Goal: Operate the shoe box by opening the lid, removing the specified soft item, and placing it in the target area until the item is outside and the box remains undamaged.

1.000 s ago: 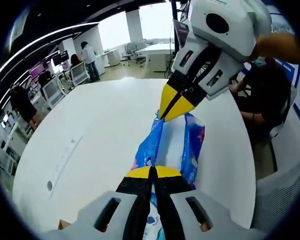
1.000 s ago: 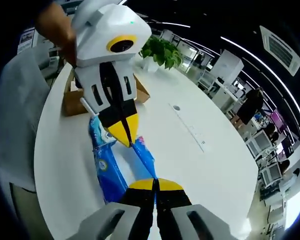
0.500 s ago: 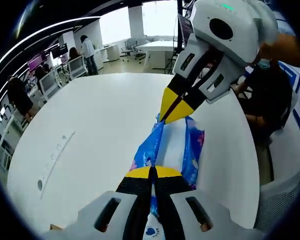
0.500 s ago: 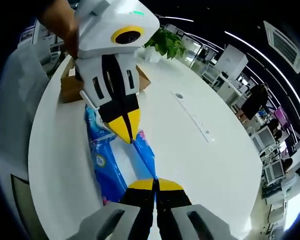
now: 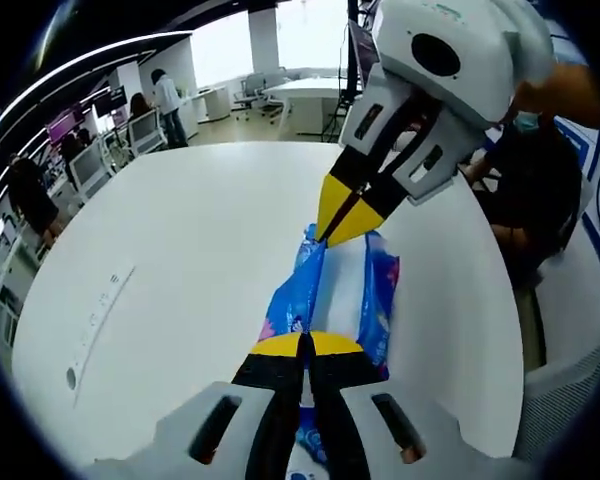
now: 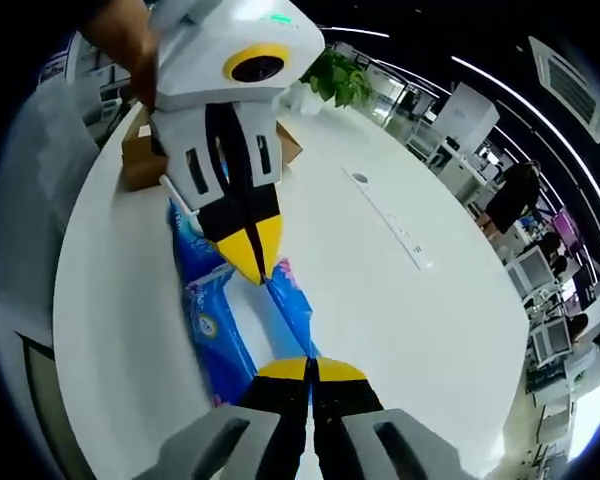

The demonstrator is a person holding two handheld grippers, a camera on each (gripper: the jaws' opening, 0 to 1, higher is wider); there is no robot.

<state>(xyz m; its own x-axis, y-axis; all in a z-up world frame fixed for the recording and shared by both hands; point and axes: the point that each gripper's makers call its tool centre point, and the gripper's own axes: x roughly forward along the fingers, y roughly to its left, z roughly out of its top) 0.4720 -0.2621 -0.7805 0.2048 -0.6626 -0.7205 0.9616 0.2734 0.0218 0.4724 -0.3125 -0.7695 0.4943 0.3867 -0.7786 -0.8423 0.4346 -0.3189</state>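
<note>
White table [image 5: 180,250]; potted plant [image 6: 338,78] at far edge; office desks behind.

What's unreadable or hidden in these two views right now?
- Cardboard box, right gripper view: mostly behind the left gripper; lid state unclear.
- Blue soft pack, left gripper view: near end hidden by the left gripper's jaws, print too small to read.
- Right gripper: whether it rests on the table is unclear.

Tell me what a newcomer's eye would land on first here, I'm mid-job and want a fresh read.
First, the blue soft pack, stretched over the white table between two shut yellow-tipped grippers: the left gripper pinches its near end and the right gripper its far end. In the right gripper view, the brown cardboard box sits behind the left gripper at the table's far edge, with a green plant beyond.
</note>
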